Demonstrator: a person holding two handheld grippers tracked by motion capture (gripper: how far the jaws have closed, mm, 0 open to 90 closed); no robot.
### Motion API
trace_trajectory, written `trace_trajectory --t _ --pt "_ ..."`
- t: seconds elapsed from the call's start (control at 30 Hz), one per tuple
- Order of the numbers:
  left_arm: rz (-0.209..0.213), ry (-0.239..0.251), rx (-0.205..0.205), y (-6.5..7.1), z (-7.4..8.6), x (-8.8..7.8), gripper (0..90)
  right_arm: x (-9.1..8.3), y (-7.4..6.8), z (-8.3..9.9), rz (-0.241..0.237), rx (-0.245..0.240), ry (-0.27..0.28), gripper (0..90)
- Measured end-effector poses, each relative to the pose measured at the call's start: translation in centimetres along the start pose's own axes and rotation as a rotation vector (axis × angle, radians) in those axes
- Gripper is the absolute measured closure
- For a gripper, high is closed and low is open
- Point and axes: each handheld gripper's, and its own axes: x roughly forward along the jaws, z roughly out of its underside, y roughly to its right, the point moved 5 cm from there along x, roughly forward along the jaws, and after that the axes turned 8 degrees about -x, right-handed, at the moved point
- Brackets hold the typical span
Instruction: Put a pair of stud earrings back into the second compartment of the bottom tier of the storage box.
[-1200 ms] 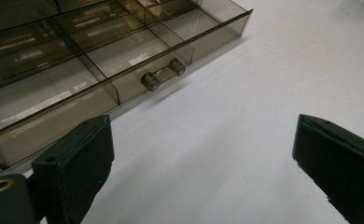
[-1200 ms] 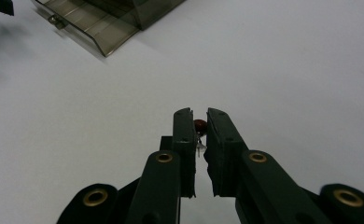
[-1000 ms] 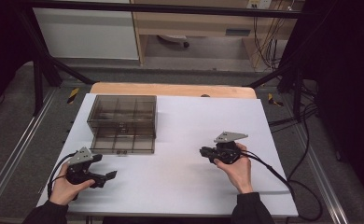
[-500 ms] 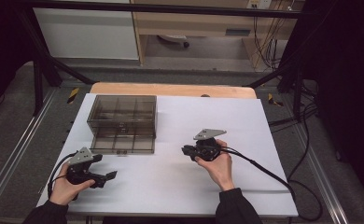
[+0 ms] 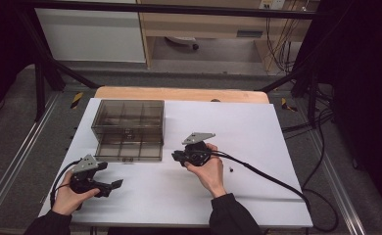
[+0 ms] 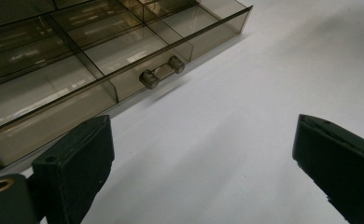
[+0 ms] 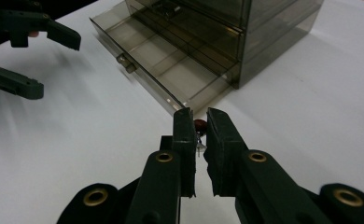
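Observation:
A smoky clear drawer box (image 5: 128,115) stands at the table's left, its bottom drawer (image 5: 129,151) pulled out toward me. The drawer's divided compartments (image 6: 77,56) and its knob (image 6: 161,72) look empty. My right gripper (image 5: 177,156) sits just right of the open drawer's front corner, shut on a small red-tipped object (image 7: 199,125) with a metal part below it. That gripper (image 7: 199,119) points at the drawer's corner (image 7: 185,105). My left gripper (image 5: 113,185) rests near the front left edge, open with nothing in it, its jaws wide apart (image 6: 201,140) in front of the drawer.
A tiny dark part (image 5: 231,170) lies on the white tabletop (image 5: 257,137) right of my right hand. The right gripper's cable (image 5: 272,178) trails off to the right. In the right gripper view the open left gripper (image 7: 45,60) appears at top left.
My right gripper has moved left across the table, from the right-middle to the open drawer's front corner. The left gripper has stayed put and open.

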Motion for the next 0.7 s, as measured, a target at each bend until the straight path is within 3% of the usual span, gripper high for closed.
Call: trace_trajectory --t 0.7 --pt "0.002 -0.002 0.002 -0.1 0.0 0.1 5.0 4.4 -1.5 -2.6 -0.023 0.001 0.012 82.7"
